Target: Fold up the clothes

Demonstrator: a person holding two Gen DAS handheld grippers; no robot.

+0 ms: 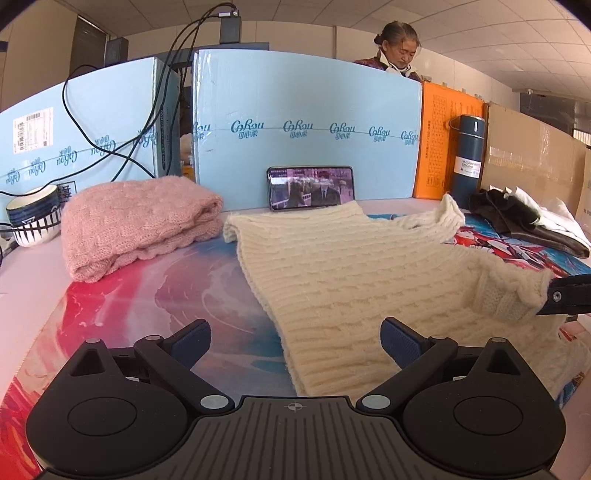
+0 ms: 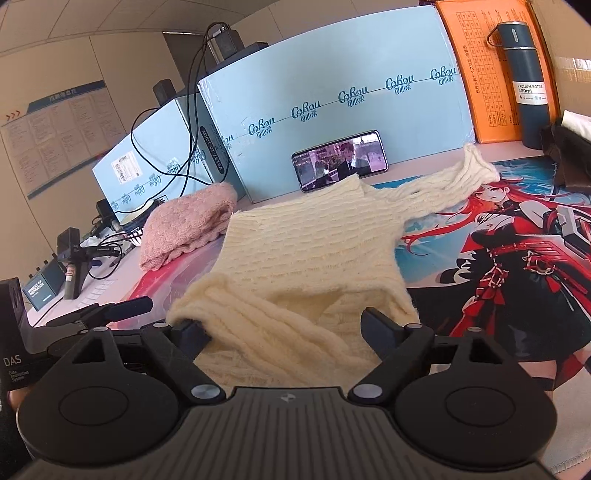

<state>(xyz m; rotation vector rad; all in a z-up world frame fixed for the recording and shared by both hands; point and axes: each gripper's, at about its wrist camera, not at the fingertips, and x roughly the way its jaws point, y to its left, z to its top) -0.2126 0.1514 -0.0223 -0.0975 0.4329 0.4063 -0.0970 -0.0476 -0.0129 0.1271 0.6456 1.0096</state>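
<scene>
Lying spread on the mat, the cream sweater (image 1: 354, 280) is overhung by the wide-spread, empty left gripper (image 1: 295, 339), while its sleeve is draped across the wide-spread right gripper (image 2: 282, 328).

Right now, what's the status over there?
Left gripper open over cream sweater. Right gripper open, knit bunched between fingers. Pink sweater folded aside.

Tiled ceiling (image 1: 498, 33); wall noticeboard (image 2: 62, 129).
</scene>
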